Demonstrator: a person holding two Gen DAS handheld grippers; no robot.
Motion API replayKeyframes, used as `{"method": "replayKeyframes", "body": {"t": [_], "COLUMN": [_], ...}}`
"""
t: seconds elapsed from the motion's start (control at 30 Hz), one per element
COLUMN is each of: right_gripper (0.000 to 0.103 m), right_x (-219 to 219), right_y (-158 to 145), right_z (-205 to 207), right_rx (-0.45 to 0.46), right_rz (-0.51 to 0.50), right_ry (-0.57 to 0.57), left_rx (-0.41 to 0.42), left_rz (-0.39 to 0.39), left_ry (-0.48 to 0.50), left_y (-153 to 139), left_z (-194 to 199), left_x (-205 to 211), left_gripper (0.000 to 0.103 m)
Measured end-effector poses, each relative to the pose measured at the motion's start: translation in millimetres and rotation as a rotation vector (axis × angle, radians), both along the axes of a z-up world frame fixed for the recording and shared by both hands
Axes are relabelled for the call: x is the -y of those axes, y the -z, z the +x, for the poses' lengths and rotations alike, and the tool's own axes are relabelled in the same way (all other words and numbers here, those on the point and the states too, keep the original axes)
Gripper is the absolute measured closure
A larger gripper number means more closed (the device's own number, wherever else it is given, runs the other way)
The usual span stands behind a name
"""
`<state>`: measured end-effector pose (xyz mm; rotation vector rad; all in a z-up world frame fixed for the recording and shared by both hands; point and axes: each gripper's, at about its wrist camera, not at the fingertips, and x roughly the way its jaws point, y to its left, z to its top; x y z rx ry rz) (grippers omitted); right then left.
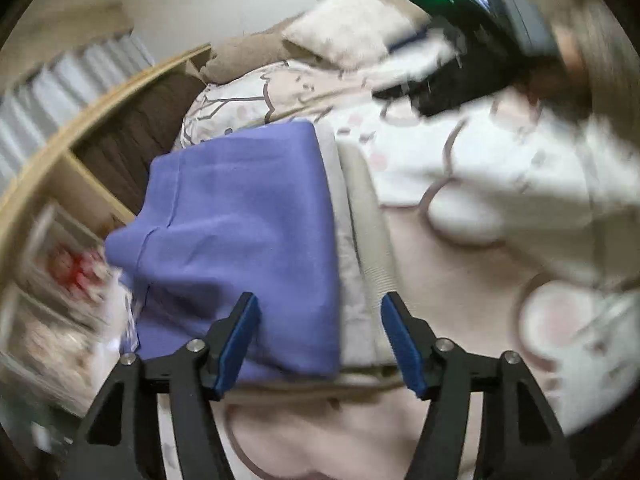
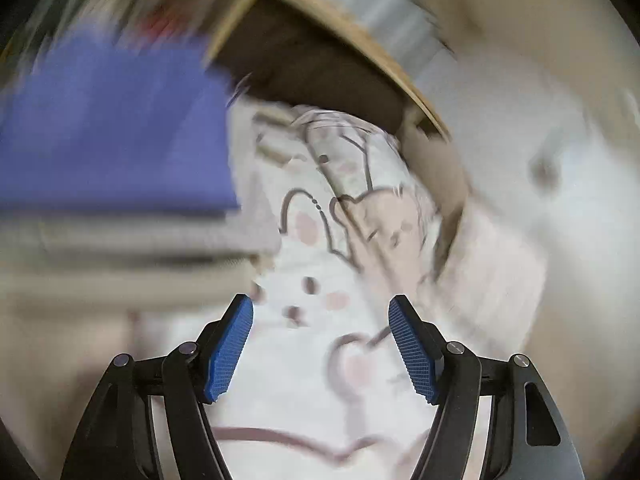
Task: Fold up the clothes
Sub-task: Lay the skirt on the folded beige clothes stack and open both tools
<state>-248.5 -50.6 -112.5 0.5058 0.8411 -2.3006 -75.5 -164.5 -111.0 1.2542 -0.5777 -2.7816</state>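
Folded purple garment, smooth, squared.

The left claw points downward, its blue pads spread apart with nothing pressed between them. The right claw also stands spread, its ribbed blue pads gripping nothing.

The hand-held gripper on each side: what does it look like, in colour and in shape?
Both look alike. The left hand-held gripper has two black angular fingers with triangular cut-outs and round silver pivot pins, each finger tipped with a blue pad. The right hand-held gripper is the same, and its blue pads show a fine ribbed texture. No cables are visible.
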Motion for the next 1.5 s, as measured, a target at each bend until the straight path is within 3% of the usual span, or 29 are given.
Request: {"method": "replayKeyframes", "body": {"t": [0.1, 0.2, 0.27, 0.4, 0.57, 0.7, 0.83, 0.97, 1.17, 1.23, 1.27, 1.5], "right_gripper": [0.033, 0.033, 0.033, 0.033, 0.033, 0.033, 0.033, 0.033, 0.032, 0.014, 0.000, 0.000], "right_x": [-4.2, 11.1, 28.3, 53.3, 79.8, 66.8, 26.2, -13.3, -58.3, -72.4, -80.0, -118.6], "right_y": [-16.8, -23.9, -25.4, -17.8, 0.2, 2.3, -14.5, -39.5, -75.2, -85.3, -90.5, -116.4], "right_z": [18.8, 53.7, 76.1, 119.6, 152.0, 162.2, 154.1, 147.2, 157.1, 161.4, 165.3, 192.8], "right_rx": [0.127, 0.194, 0.224, 0.316, 0.376, 0.383, 0.466, 0.600, 0.554, 0.493, 0.457, 0.343], "right_rz": [-0.201, -0.338, -0.392, -0.488, -0.415, -0.361, -0.385, -0.415, -0.458, -0.467, -0.472, -0.438], "right_ry": [0.023, -0.045, -0.096, -0.207, -0.257, -0.253, -0.138, 0.025, 0.173, 0.199, 0.213, 0.258], "left_rx": [-0.041, -0.082, -0.074, 0.027, 0.085, 0.045, -0.031, -0.153, -0.271, -0.260, -0.254, -0.244], "left_rz": [0.139, 0.233, 0.306, 0.381, 0.387, 0.422, 0.446, 0.430, 0.490, 0.472, 0.463, 0.445], "left_ry": [-0.020, -0.104, -0.149, -0.221, -0.262, -0.252, -0.264, -0.301, -0.299, -0.287, -0.279, -0.247], "left_y": [-34.8, -61.8, -65.6, -32.3, 0.5, -8.3, -27.0, -51.1, -79.8, -85.7, -88.1, -101.0], "left_z": [8.6, -8.1, -24.9, -65.8, -86.3, -75.7, -54.2, -17.0, 39.9, 51.2, 55.9, 89.8], "left_x": [26.4, 65.5, 90.7, 127.3, 153.0, 153.6, 154.2, 139.0, 99.0, 82.0, 73.9, 22.1], "left_gripper": [0.034, 0.034, 0.034, 0.035, 0.035, 0.035, 0.034, 0.002, 0.000, 0.000, 0.000, 0.000]}}
